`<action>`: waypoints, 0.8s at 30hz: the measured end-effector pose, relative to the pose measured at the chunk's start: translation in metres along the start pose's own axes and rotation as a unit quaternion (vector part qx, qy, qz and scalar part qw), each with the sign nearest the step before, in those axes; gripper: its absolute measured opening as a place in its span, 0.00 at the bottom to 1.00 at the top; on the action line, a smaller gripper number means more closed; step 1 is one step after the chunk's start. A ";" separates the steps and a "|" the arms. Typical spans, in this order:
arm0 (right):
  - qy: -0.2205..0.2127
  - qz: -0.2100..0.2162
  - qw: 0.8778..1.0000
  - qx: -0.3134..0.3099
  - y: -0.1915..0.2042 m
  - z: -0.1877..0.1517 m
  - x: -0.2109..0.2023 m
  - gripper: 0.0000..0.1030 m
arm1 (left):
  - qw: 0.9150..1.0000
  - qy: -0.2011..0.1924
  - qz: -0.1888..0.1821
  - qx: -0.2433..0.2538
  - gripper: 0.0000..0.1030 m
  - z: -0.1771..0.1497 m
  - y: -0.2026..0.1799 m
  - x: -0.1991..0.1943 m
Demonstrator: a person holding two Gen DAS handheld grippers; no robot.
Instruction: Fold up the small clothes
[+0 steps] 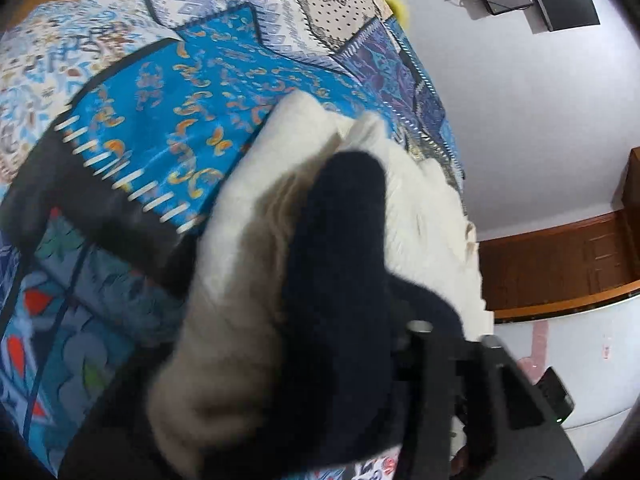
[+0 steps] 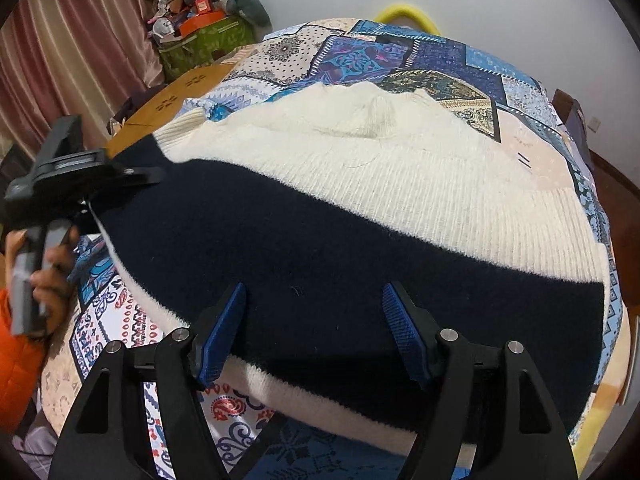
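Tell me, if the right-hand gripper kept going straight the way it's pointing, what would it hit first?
Most likely the dark navy band of the sweater, which lies right between the open right gripper fingers on the bed, though the gap is hard to judge.

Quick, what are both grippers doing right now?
Left gripper: closed on the sweater edge.
Right gripper: open, holding nothing.

Left wrist view set very close against the sweater (image 1: 280, 240), tilted down across the bedspread (image 1: 140, 120), right wrist view angled down from the near edge, sweater (image 2: 360, 184) and bedspread (image 2: 440, 60) shared
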State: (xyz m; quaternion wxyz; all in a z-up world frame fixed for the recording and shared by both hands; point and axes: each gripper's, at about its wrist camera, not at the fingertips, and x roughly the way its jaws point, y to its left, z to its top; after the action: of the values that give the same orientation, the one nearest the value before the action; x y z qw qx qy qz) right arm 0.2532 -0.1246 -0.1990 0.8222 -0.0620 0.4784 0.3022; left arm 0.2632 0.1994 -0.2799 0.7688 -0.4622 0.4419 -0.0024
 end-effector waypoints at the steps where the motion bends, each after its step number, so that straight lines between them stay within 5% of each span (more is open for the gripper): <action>1: 0.000 0.001 1.000 0.001 0.000 0.000 0.000 0.65 | 1.000 -0.005 0.002 0.003 0.29 0.002 -0.001 -0.002; 8: -0.012 0.005 1.000 0.014 -0.006 0.003 -0.017 0.65 | 0.990 -0.082 0.072 0.092 0.24 0.003 -0.036 -0.050; 14: -0.039 -0.012 0.999 0.031 -0.024 -0.002 -0.045 0.65 | 0.956 -0.172 0.185 0.152 0.23 0.009 -0.060 -0.114; 18: -0.043 -0.022 0.998 0.051 -0.039 -0.008 -0.048 0.65 | 0.933 -0.199 0.234 0.190 0.23 0.011 -0.072 -0.128; 24: -0.006 -0.004 0.998 0.061 -0.043 -0.015 -0.017 0.65 | 0.926 -0.196 0.222 0.232 0.23 0.004 -0.116 -0.110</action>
State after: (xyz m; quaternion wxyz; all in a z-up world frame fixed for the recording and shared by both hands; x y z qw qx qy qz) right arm 0.2598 -0.1724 -0.2008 0.8285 -0.0117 0.4910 0.2691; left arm 0.2455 0.1807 -0.1216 0.9068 -0.1518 0.3609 0.1563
